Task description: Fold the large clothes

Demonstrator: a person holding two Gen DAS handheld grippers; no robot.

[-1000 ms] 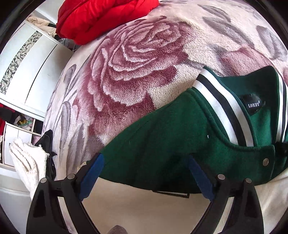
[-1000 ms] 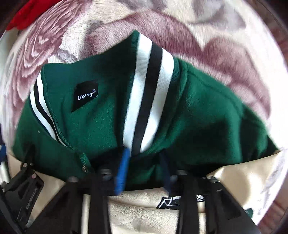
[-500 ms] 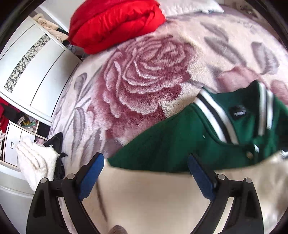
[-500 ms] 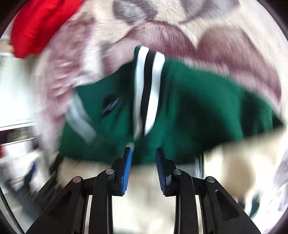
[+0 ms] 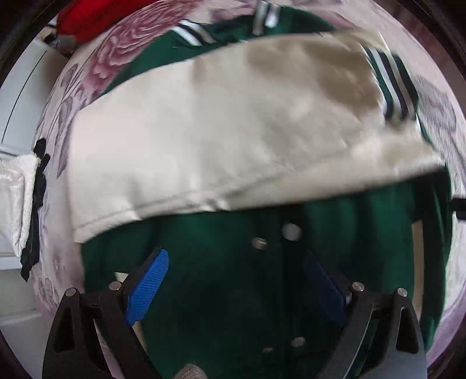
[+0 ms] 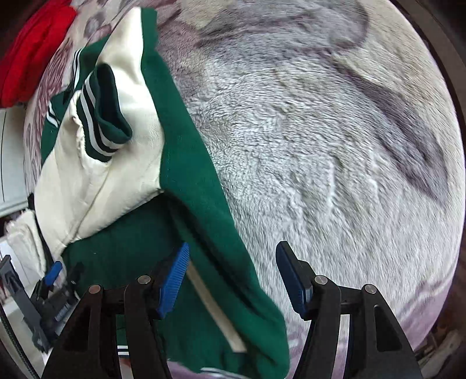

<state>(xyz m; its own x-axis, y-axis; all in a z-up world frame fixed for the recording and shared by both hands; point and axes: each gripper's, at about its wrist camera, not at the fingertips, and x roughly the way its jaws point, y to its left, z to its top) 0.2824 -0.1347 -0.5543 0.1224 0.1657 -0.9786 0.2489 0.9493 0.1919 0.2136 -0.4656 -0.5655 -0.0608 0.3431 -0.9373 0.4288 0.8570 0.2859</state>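
Observation:
A green varsity jacket (image 5: 221, 291) lies front up on the floral blanket, its snaps showing. One cream sleeve (image 5: 218, 145) is folded across the chest, ending in a striped cuff (image 6: 102, 116). My left gripper (image 5: 236, 287) hangs open over the snap placket with nothing between its pads. My right gripper (image 6: 233, 280) hovers over the jacket's green side edge (image 6: 204, 204); its jaws are opening and the pads do not press on the cloth beneath them.
The plush floral blanket (image 6: 320, 145) spreads out to the right of the jacket. A red padded garment (image 5: 84, 17) lies at the far corner. White cloth (image 5: 14, 198) and a black item (image 5: 38, 210) sit at the bed's left edge, beside a white cabinet (image 5: 17, 102).
Both grippers have swept from the collar down toward the jacket's body. The right gripper's narrow jaws have let go of the collar and spread wide. The cream sleeve now lies across the chest.

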